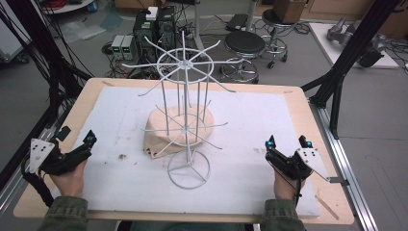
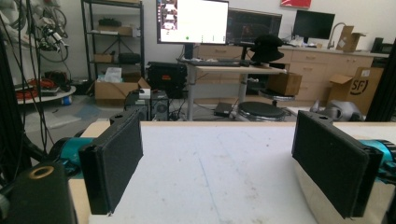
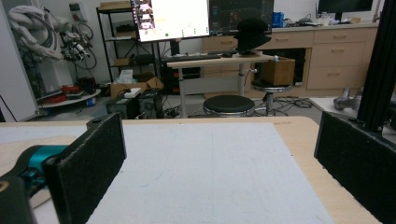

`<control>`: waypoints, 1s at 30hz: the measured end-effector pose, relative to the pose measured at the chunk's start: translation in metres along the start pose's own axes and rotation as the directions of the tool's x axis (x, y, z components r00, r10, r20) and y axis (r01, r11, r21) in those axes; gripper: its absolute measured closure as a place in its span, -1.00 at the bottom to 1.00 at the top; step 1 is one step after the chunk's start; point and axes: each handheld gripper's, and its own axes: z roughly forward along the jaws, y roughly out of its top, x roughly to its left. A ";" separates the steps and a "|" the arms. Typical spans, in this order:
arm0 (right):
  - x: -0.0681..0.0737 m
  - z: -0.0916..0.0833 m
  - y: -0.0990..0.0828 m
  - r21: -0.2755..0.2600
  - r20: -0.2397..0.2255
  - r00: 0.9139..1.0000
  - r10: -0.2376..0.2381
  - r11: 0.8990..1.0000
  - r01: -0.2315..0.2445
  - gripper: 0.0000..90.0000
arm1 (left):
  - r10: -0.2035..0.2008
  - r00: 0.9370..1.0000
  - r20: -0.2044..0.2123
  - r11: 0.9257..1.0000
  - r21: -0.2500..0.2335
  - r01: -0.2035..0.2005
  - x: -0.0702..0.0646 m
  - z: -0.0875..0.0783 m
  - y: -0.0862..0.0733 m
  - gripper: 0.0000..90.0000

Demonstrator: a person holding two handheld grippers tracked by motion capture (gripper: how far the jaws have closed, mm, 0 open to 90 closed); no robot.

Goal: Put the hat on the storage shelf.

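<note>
Left claw (image 1: 76, 136) and right claw (image 1: 287, 143) rest wide open and empty near my desk's (image 1: 308, 103) left and right edges; I judge nothing started, next reaching centrally toward the beige cloth (image 1: 159, 130) under the wire rack (image 1: 185, 118).

Cloth (image 1: 159, 129) partly behind wire rack (image 1: 185, 120)

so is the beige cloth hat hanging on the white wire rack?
No, the beige cloth hat lies on the table pad behind the white wire rack.

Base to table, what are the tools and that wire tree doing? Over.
Left tool open, right tool open, both empty. Beige cloth bunched around white wire rack. Nothing between.
</note>
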 end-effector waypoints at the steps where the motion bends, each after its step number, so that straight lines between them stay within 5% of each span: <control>1: 0.000 0.000 0.000 0.002 0.000 1.000 0.004 1.000 -0.004 -0.97 | 0.004 1.000 -0.001 1.000 -0.001 -0.004 -0.001 0.001 0.001 -0.63; 19: 0.002 0.000 0.000 0.009 -0.005 1.000 -0.004 1.000 0.004 -0.97 | 0.040 0.997 0.059 0.999 0.034 -0.042 -0.017 0.024 0.017 -0.63; 30: 0.003 0.000 0.000 0.011 -0.011 1.000 -0.014 1.000 0.014 -0.97 | 0.048 0.993 0.106 0.996 0.071 -0.056 -0.032 0.056 0.034 -0.63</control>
